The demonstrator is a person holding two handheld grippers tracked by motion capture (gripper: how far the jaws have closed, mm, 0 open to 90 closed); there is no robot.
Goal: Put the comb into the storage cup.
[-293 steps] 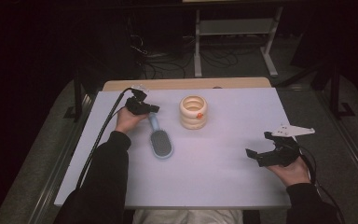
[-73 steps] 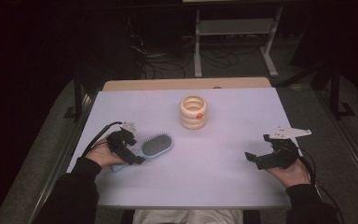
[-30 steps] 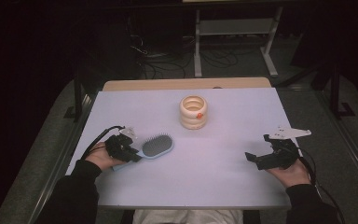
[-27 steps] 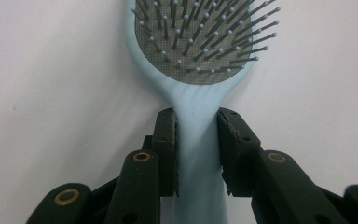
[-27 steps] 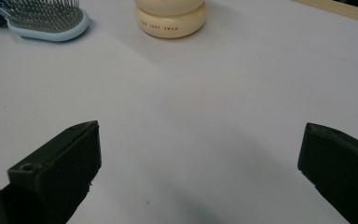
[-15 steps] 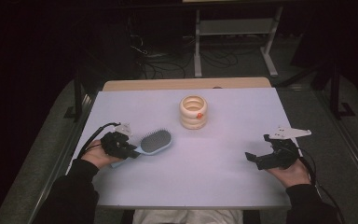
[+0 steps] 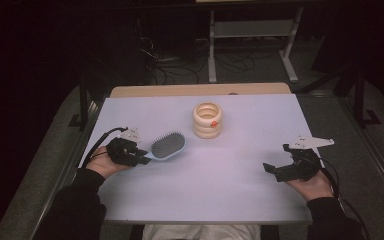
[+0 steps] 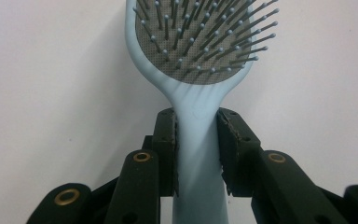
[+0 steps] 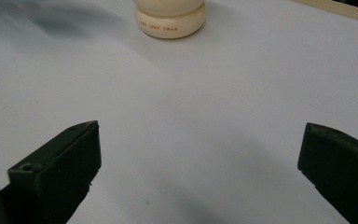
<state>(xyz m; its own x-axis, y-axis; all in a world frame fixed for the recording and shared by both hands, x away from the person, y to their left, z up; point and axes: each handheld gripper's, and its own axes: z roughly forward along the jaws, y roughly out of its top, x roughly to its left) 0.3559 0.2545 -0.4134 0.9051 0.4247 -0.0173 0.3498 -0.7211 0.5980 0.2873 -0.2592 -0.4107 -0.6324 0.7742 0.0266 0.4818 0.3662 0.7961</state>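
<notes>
Table [image 7: 230, 190] first: a pale lilac sheet covers it, with a strip of bare wood showing along the far edge. Near the far middle stands a cream ribbed pot [image 7: 207, 120], stacked rings in shape with a small orange spot at its rim, well apart from both hands. On the person's left side lies the light-blue hairbrush [image 7: 166, 147], bristles up, its oval head pointing toward the table's middle and its handle running back into the left gripper [image 7: 137, 159]. The left gripper view shows the hold plainly — the two black jaws are pressed against either side of the handle's neck, just below where it widens into the head [image 8: 198, 51]. The brush looks like light, stiff moulded plastic; the smooth handle could slip or swivel under a side pinch, so the narrow neck, where the flare stops it sliding out, seems the sensible place to take it. The bristle pad is springy and a poor place to grip. The right gripper [image 7: 280, 171] rests low on the person's right side, far from the brush, its jaws spread wide over bare sheet and holding nothing.
</notes>
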